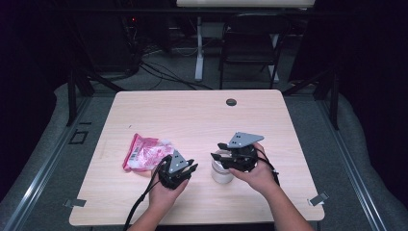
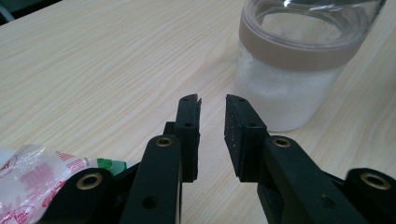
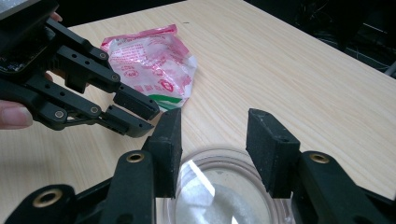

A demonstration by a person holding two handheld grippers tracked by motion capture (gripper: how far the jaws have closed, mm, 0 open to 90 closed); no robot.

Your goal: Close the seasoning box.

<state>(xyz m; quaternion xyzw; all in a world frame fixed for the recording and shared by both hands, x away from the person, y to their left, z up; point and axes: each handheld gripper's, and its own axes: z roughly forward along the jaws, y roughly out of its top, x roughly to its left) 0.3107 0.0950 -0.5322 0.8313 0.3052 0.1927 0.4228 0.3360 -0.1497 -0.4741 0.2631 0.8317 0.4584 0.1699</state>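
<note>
High view: pale wood surface (image 1: 192, 115) with a dark round grommet (image 1: 231, 102) near its far edge. Left tongs (image 1: 192, 168) held low in the left hand (image 1: 161, 192), pointing right toward a clear jar (image 1: 222, 172) of white powder; pink-and-white plastic packet (image 1: 144, 151) lies just behind and left of them. Right tongs (image 1: 217, 150) held in the right hand (image 1: 260, 173), hovering over the jar top and partly covering it. Folding chair (image 1: 250, 43) and a white post stand on the floor beyond the surface. Left gripper view: left tongs (image 2: 213, 100) stand at a narrow gap, nothing between the pads; jar (image 2: 299, 60) with tan band stands just ahead and to the right, apart from the tips; packet corner (image 2: 37, 177) at lower left, partly behind the near jaw. Right gripper view: right tongs (image 3: 212, 119) spread wide, empty, directly above the jar's clear lid (image 3: 224, 186), white powder seen through it; whether the pads touch the rim, cannot tell. The left tongs (image 3: 147, 116) come in from the left, tips near the jar, the packet (image 3: 149, 70) lying behind them.
</note>
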